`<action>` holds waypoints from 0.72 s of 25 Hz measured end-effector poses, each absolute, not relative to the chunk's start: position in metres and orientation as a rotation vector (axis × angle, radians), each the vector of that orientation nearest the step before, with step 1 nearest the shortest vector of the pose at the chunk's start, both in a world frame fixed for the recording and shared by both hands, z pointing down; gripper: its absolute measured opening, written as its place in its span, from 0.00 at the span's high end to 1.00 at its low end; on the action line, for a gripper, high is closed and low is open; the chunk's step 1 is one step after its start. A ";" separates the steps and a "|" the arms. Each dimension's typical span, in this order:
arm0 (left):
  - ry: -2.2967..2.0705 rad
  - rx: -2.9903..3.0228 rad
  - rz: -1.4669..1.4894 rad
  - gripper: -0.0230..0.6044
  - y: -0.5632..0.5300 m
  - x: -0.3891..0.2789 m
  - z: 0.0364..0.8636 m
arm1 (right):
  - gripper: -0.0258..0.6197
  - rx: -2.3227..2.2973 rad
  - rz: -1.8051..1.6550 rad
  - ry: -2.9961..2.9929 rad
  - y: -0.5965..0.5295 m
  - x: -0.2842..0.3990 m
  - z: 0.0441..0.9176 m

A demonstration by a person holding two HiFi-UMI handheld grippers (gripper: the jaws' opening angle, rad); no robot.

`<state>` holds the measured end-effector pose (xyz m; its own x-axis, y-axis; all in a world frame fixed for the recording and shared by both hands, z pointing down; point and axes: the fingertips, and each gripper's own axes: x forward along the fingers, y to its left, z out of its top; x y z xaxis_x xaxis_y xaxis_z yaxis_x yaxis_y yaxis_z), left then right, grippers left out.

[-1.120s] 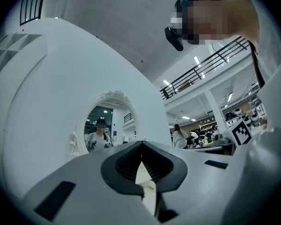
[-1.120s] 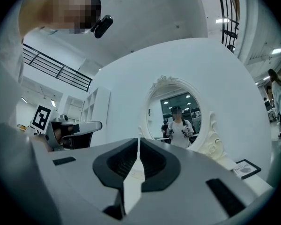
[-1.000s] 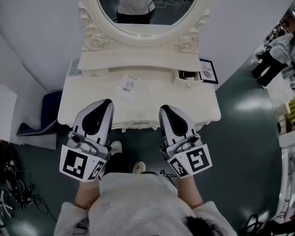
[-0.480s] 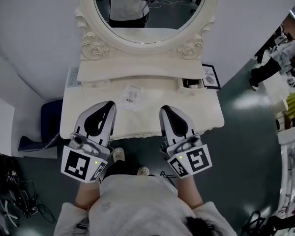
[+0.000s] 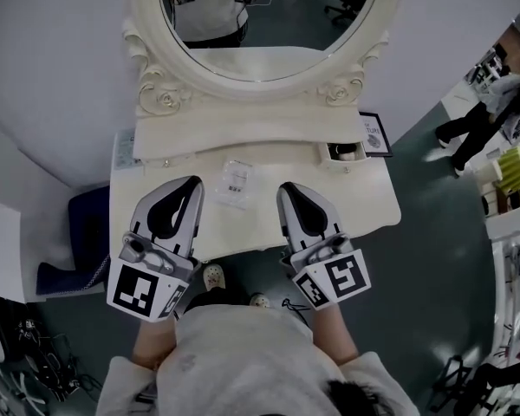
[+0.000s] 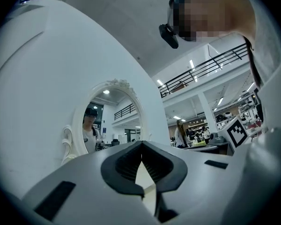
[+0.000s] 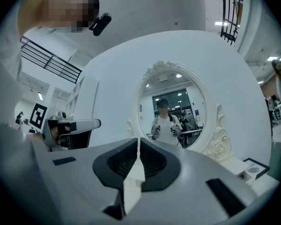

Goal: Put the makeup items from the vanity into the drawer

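A white vanity (image 5: 364,199) with an oval mirror (image 5: 269,16) stands in front of me in the head view. A clear flat packet (image 5: 235,181) lies on the middle of its top. At the back right a small drawer (image 5: 345,152) stands pulled out, with something dark inside. My left gripper (image 5: 189,183) hovers over the front left of the top, shut and empty (image 6: 141,144). My right gripper (image 5: 286,189) hovers over the front right, also shut with nothing in it (image 7: 139,142). The packet lies just beyond and between the two tips.
A framed card (image 5: 375,133) leans at the vanity's back right and a flat card (image 5: 121,150) lies at the back left. A dark blue object (image 5: 80,232) sits on the floor at the left. People stand at the far right (image 5: 490,102). Cables (image 5: 35,354) lie lower left.
The vanity has come nearer, and both grippers now reach over its front edge instead of hanging before it. Both jaws stay shut.
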<state>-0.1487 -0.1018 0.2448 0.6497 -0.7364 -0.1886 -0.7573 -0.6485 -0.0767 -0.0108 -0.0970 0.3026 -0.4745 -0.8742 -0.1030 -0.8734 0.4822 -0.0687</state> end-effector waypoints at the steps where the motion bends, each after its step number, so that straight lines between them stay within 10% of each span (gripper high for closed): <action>1: 1.231 -2.723 0.214 0.94 -0.107 -0.151 0.246 | 0.91 -1.547 -0.017 2.597 -0.101 -0.013 0.305; 18: 1.051 -2.849 0.214 0.94 -0.180 -0.166 0.264 | 0.91 -1.764 -0.163 2.582 -0.166 -0.037 0.360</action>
